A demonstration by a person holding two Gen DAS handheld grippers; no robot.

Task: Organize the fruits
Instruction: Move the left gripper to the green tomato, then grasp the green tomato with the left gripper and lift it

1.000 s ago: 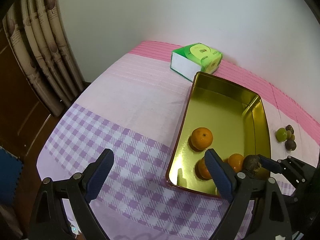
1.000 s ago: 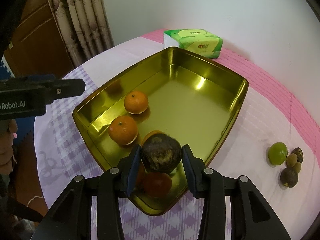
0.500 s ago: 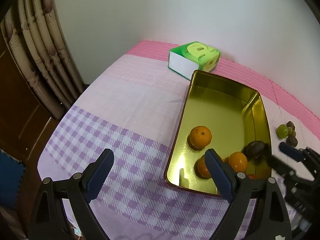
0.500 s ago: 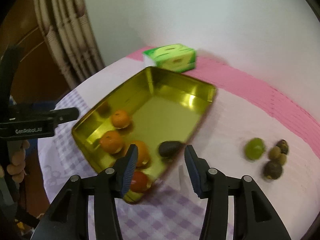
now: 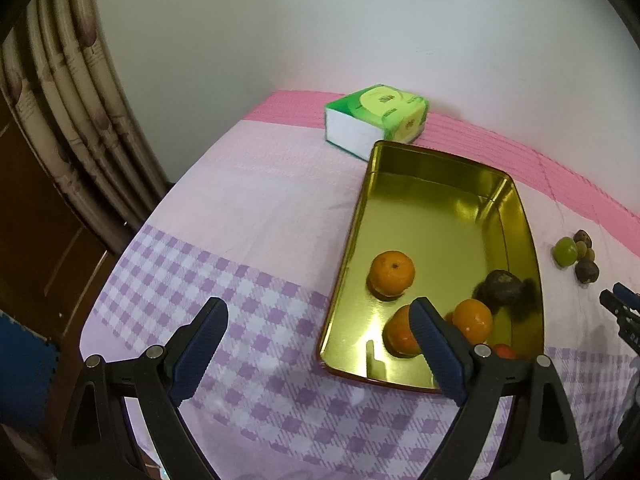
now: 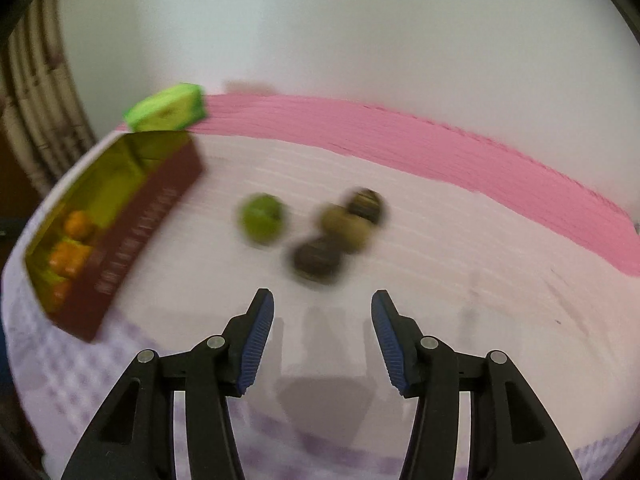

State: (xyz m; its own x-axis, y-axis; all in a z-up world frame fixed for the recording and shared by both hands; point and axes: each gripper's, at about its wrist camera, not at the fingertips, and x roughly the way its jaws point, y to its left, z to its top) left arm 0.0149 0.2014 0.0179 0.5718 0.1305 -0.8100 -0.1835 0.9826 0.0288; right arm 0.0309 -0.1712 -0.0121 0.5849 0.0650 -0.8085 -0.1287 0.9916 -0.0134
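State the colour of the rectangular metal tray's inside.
Shiny gold; clearest in the left wrist view.

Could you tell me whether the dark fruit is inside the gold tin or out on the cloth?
Inside. The dark fruit lies on the floor of the gold tin, against its right wall beside the oranges, with neither gripper touching it.

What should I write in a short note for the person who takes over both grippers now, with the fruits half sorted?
Left gripper: open, empty, hovering over the checked cloth beside the gold metal tray.
Right gripper: open, empty; its jaws have just been opening. It faces the loose fruits on the cloth.
In the tray: orange mandarins, a dark brown round fruit, and something red at the near end, mostly hidden.
On the cloth, outside the tray: a green round fruit and a cluster of small brownish fruits, blurred.
Done: the dark fruit is in the tray.
Left: move the green fruit and the cluster into the tray.
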